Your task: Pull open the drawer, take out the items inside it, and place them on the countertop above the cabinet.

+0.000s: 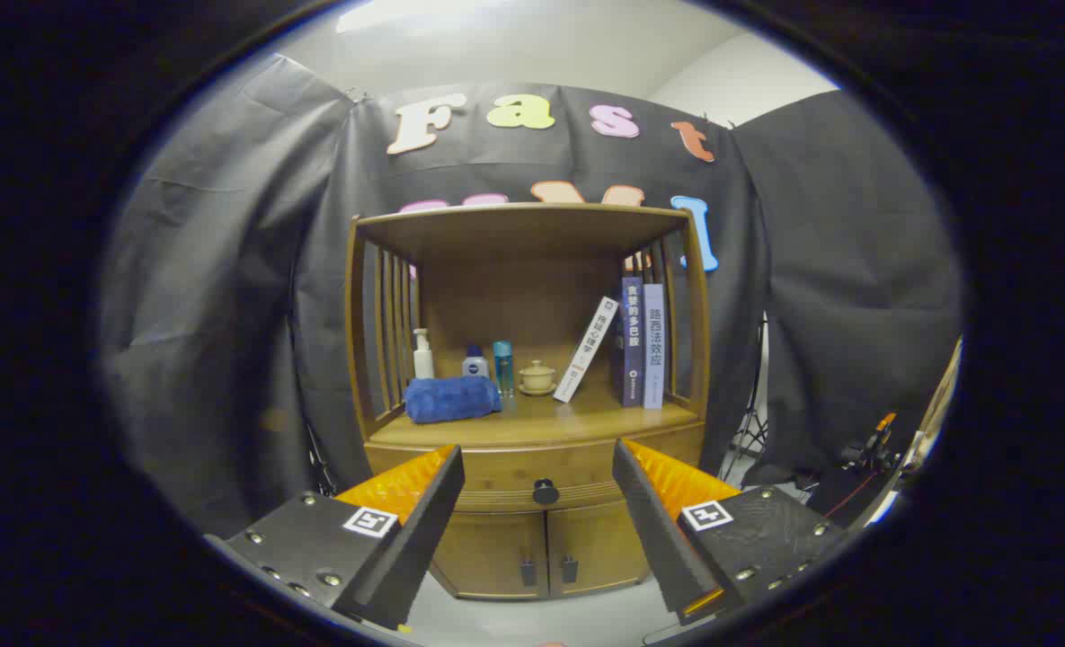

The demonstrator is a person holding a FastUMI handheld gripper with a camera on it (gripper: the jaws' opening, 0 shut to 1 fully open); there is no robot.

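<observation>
- Gaping wide, the tool [538, 481] holds nothing; its two fingers [424, 512] stand well apart with open air between them.
- Between the fingertips, and beyond them, sits the round dark knob [545, 491] of the drawer [532, 472], untouched by either finger.
- That drawer is shut, its front flush in the wooden cabinet [532, 395], so whatever lies inside is hidden.
- Below the drawer are two cabinet doors [545, 548], closed, each with a small dark pull near the middle seam.
- Above the drawer runs the desk [577, 415], the wooden top of the cabinet, roofed and with slatted sides.
- On the desk's left part lies a rolled blue towel [452, 398], with a white pump bottle [422, 354] behind it beside the slats.
- Just right of the pump bottle stand a small white-and-blue bottle [474, 362] and a slim teal bottle [502, 362].
- Near the middle rests a small pale lidded cup [536, 376] on a saucer.
- To the right, a white book [586, 350] leans against two upright books [640, 343] set by the slats.
- Black cloth [226, 341] hangs behind and around the cabinet.
</observation>
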